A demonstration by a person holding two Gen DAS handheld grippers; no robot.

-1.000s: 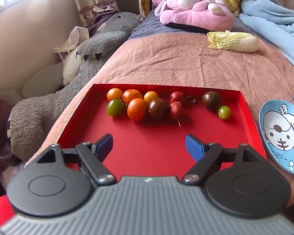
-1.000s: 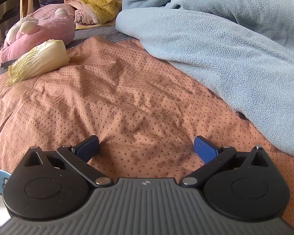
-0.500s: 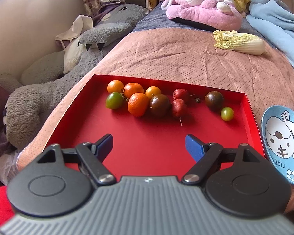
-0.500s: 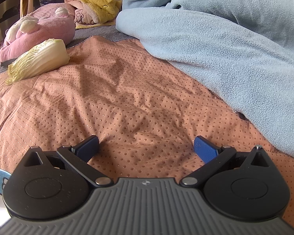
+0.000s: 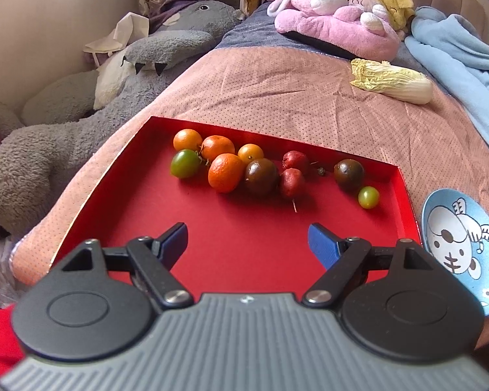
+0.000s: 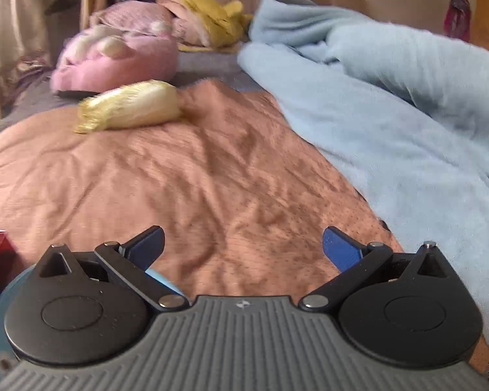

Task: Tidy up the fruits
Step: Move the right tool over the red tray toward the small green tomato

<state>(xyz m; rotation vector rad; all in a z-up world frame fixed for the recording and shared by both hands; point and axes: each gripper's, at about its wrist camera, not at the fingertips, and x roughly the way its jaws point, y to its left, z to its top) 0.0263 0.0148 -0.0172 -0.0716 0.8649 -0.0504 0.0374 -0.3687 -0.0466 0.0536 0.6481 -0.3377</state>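
The fruits (image 5: 260, 169) lay in a loose row across the far half of a red tray (image 5: 120, 202), well ahead of the left gripper (image 5: 247, 241). That gripper's jaws stood wide apart and held nothing; bare red tray floor lay between and ahead of its blue fingertips (image 5: 322, 244). From left to right the row comprised a green tomato (image 5: 184, 167), four orange fruits clustered together (image 5: 223, 172), a dark round fruit (image 5: 260, 176) touching the nearest orange one, two small red fruits (image 5: 291, 182), a second dark fruit (image 5: 348, 170) set apart, and a small green fruit (image 5: 368, 197) just beside it. The near half of the tray was open floor. The tray's raised far rim ran close behind the fruit, and the small green fruit sat near the right wall. A blue plate (image 5: 459, 247) with a cartoon animal lay on the bedspread (image 5: 293, 91) just beside the tray's right edge.

The right gripper (image 6: 243, 251) was likewise wide open and empty, hovering over pink bedspread, with an edge of the blue plate under its left finger and a corner of the red tray at the far left. That view was blurred. A cabbage (image 6: 130, 109) lay well ahead on the bedspread, and a light blue blanket (image 6: 407, 104) bounded the right side. No fruit appeared in that view.
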